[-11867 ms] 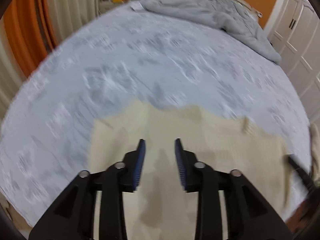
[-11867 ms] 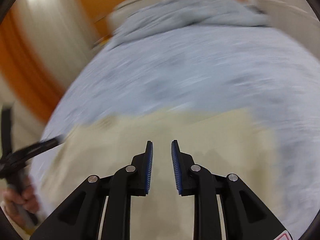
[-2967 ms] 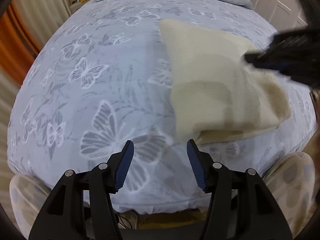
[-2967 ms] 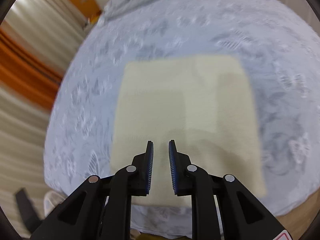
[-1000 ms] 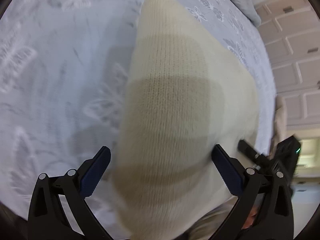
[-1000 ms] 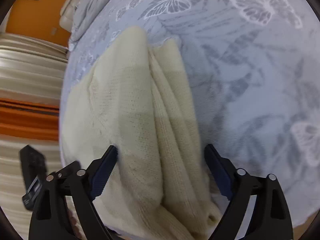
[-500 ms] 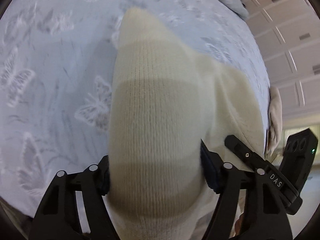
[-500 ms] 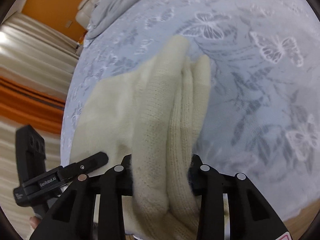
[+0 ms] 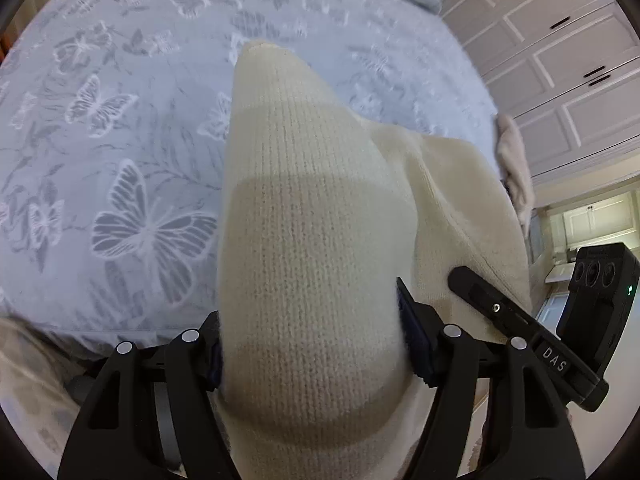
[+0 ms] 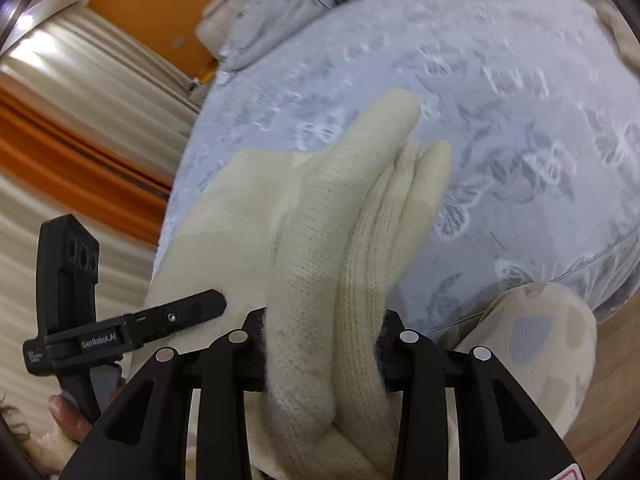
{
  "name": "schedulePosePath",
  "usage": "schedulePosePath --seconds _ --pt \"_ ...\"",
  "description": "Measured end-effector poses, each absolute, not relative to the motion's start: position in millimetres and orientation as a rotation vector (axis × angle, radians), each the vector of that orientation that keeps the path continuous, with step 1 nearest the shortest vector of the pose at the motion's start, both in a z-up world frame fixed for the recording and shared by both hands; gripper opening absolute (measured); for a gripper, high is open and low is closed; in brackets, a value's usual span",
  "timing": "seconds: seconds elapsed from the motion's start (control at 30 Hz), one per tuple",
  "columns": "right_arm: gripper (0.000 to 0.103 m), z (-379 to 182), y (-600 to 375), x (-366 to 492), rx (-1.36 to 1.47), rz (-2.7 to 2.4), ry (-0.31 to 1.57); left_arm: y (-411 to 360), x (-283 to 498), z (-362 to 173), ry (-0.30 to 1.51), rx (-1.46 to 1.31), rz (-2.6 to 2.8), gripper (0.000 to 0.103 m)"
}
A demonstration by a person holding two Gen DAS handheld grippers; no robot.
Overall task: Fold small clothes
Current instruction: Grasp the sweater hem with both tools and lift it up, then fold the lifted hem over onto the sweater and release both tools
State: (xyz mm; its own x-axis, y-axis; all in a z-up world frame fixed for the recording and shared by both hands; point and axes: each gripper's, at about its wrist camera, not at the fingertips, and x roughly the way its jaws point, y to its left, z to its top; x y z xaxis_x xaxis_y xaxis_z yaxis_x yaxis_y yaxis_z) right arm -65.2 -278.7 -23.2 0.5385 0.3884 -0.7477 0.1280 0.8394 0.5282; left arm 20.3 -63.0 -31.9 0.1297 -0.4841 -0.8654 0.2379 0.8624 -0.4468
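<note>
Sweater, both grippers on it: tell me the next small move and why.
Probably carry the near edge forward over the bed and lay it onto the far part. The left gripper and right gripper each clamp a thick bunch of the cream sweater, its near end raised, its far end trailing toward the sheet: a fold half made.
</note>
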Motion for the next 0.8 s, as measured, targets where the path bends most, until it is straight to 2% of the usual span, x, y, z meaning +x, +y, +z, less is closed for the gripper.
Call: schedulePosePath --seconds 0.33,0.5,0.67,0.77,0.8 --pt "0.034 108.9 -231.6 -68.4 0.44 0.269 0.712 -17.4 0.2 100.5 0.99 -0.222 -0.573 0.066" --pt "0.034 152.1 -206.1 -43.9 0.392 0.334 0.606 15.7 6.1 152.9 0.817 -0.23 -0.574 0.066" --pt "0.035 142.1 -180.5 -3.2 0.384 0.374 0.606 46.4 33.5 157.5 0.737 -0.225 -0.547 0.067" --pt "0.042 86.8 -170.9 31.4 0.416 0.385 0.702 66.1 60.2 115.2 0.773 -0.249 -0.514 0.074" --pt "0.045 48.9 -169.2 44.6 0.444 0.368 0.761 73.3 66.4 94.9 0.804 -0.258 -0.493 0.076"
